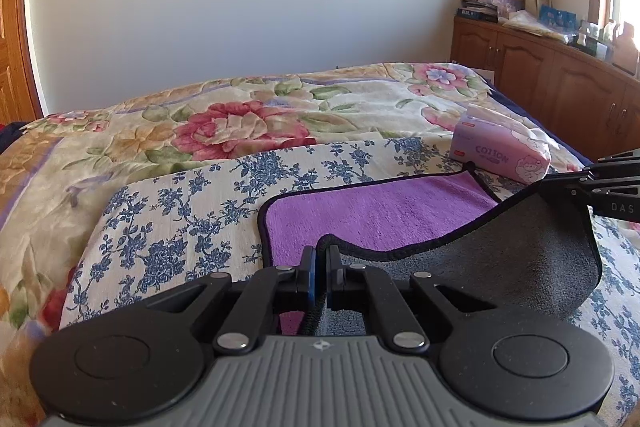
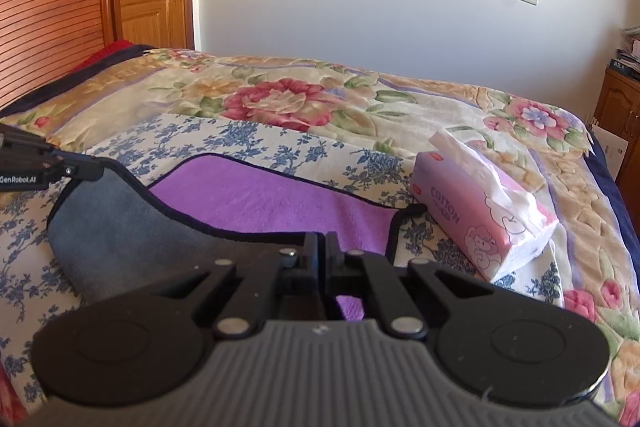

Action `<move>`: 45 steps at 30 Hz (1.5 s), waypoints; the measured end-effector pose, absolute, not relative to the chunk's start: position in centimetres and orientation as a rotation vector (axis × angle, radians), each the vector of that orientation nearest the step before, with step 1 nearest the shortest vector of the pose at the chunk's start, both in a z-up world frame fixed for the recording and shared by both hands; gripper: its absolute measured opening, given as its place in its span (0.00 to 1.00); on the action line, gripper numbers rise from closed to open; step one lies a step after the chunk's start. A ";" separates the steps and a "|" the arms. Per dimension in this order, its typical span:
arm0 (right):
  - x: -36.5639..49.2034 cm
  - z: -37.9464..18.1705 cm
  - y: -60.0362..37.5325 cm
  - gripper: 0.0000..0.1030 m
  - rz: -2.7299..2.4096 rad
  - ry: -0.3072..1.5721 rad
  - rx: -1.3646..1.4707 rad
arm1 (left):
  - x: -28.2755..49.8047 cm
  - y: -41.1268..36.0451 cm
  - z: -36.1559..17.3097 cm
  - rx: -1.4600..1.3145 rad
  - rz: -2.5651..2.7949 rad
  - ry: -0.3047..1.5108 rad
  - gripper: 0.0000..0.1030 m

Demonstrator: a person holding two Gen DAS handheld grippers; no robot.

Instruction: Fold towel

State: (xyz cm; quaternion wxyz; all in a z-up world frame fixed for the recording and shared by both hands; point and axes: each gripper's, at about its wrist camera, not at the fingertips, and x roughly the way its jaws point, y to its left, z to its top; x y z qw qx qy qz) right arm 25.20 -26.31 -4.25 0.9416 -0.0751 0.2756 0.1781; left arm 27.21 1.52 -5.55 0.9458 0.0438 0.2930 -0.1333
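Observation:
A towel (image 1: 380, 211), purple on top and grey underneath with black trim, lies on a blue-flowered cloth (image 1: 168, 211) on the bed. Its near edge is lifted, so the grey underside (image 1: 500, 247) faces me. My left gripper (image 1: 321, 254) is shut on the trimmed edge at the near left corner. My right gripper (image 2: 322, 242) is shut on the edge at the other corner. Each gripper shows in the other's view: the right one (image 1: 560, 183) at the right border, the left one (image 2: 92, 169) at the left border. The purple face (image 2: 260, 199) still lies flat beyond both.
A pink pack of cotton tissues (image 2: 480, 219) lies just right of the towel's far right corner (image 1: 496, 151). A floral blanket (image 1: 240, 123) covers the bed. A wooden cabinet (image 1: 540, 67) with clutter stands at the right, a wooden headboard (image 2: 48, 7) at the left.

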 end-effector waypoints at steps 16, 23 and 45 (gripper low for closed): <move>27.4 -4.9 -26.7 0.03 0.362 0.537 -0.177 | 29.7 1.3 -5.7 0.097 -0.272 0.583 0.05; 28.4 -4.7 -26.8 0.03 0.360 0.518 -0.178 | 30.6 1.2 -5.4 0.101 -0.264 0.563 0.05; 31.1 -4.0 -26.7 0.03 0.335 0.460 -0.213 | 34.2 1.1 -5.1 0.115 -0.231 0.549 0.05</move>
